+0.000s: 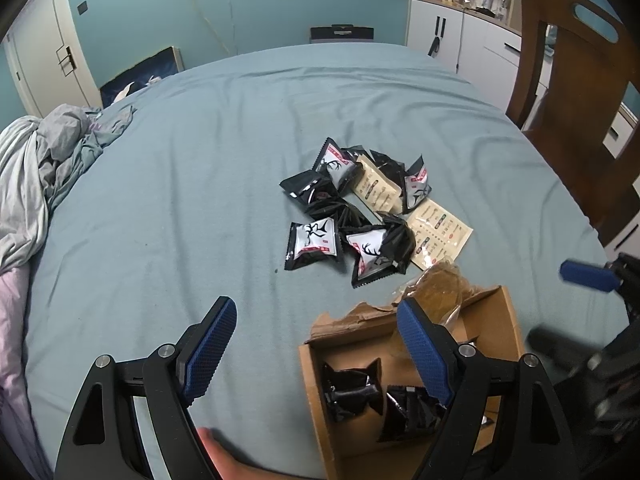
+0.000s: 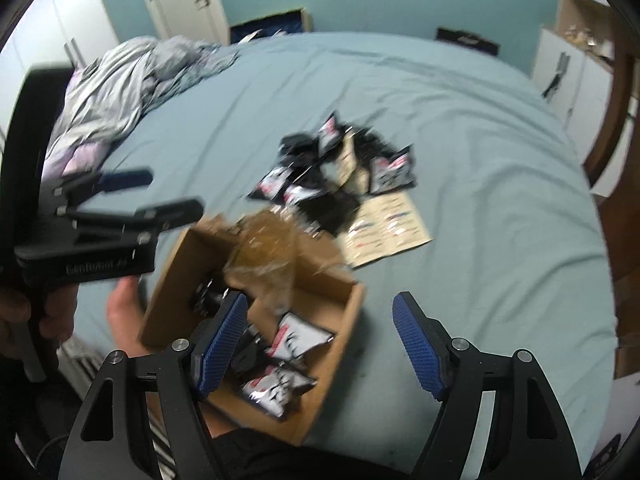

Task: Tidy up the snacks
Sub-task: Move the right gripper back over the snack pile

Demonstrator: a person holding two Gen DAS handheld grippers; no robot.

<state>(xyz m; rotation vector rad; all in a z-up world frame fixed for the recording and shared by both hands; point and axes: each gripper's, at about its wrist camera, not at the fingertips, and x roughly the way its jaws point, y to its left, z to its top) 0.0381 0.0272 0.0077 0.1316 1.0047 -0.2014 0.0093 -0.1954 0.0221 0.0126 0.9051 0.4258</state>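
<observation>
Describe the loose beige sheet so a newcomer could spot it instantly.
Start at the blue-sheeted bed and find the pile of snack packets near its middle. At the pile's right edge, just beyond the cardboard box, lies the beige sheet. Unlike the glossy black packets, it is flat, pale and printed with rows of small marks.

Left gripper (image 1: pixel 316 354): angled steeply down, blue-padded fingers (image 1: pixel 210 350) spread wide, nothing between them. A bare forearm (image 1: pixel 224 460) shows beneath it at the near edge.

Right gripper (image 2: pixel 320 350): also tilted down, fingers (image 2: pixel 418 350) apart and gripping nothing (view blurred).

From the right wrist view, a hand (image 2: pixel 16 320) grips the left gripper's handle at the left edge; its fingers point right.
</observation>
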